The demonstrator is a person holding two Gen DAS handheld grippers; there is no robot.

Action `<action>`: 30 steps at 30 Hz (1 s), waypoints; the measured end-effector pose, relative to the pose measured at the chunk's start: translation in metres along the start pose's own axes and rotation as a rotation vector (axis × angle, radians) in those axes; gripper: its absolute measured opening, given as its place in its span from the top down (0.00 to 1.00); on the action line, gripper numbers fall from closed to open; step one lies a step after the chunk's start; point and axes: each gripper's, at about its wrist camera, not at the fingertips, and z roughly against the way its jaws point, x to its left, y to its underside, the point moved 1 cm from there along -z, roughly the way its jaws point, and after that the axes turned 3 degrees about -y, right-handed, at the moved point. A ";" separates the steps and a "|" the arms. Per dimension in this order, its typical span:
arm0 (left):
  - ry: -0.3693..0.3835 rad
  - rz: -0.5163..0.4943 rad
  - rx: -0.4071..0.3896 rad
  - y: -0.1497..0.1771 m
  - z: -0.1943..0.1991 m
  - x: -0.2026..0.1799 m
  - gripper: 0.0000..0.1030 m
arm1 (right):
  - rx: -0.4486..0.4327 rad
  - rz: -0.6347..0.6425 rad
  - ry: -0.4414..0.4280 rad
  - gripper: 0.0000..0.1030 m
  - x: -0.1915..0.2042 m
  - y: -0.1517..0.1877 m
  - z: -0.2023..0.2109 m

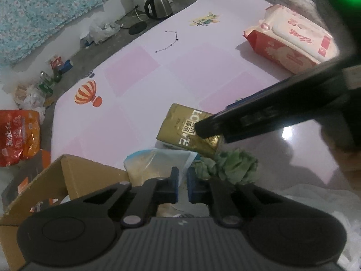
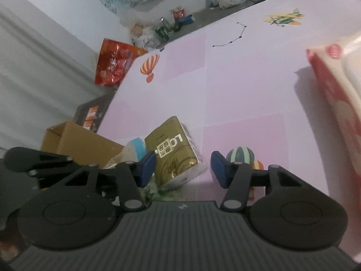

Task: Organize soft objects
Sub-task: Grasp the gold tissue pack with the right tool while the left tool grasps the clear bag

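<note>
Gold-wrapped tissue pack (image 2: 173,151) between the half-open right gripper (image 2: 183,169) pads looks light, squashy, slick; left gripper (image 1: 182,186) seems shut, whether on anything unclear.

The left gripper (image 1: 182,186) points steeply down, and its 2 blue fingers (image 1: 174,181) stand almost together with only a thin gap between them. The right gripper (image 2: 183,167) points down at a slant, and its 2 fingers (image 2: 147,168) stand apart, about half open. In the left wrist view the right gripper reaches in from the right, just beyond the left fingers.
</note>
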 end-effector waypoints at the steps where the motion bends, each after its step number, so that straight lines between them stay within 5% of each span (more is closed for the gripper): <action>1: 0.001 0.000 -0.001 -0.001 0.000 0.000 0.95 | 0.011 0.010 -0.002 0.50 0.000 0.002 -0.003; 7: 0.014 0.033 -0.032 -0.003 0.004 0.006 1.00 | 0.012 0.062 0.007 0.74 0.003 0.003 -0.005; 16: 0.028 0.091 -0.139 -0.014 0.031 0.013 1.00 | -0.040 0.019 0.101 0.84 -0.020 0.004 0.029; 21: 0.049 0.103 -0.131 -0.015 0.032 0.012 0.97 | -0.043 0.041 0.074 0.72 -0.017 0.000 0.035; 23: 0.049 0.118 -0.111 -0.014 0.028 0.015 0.92 | -0.038 0.072 0.078 0.51 -0.010 -0.001 0.031; 25: 0.048 0.140 -0.090 -0.013 0.025 0.020 0.84 | -0.025 0.122 0.097 0.43 -0.002 -0.001 0.023; 30: 0.022 0.169 -0.079 -0.008 0.029 0.032 0.76 | 0.016 0.203 0.123 0.38 0.007 0.000 -0.001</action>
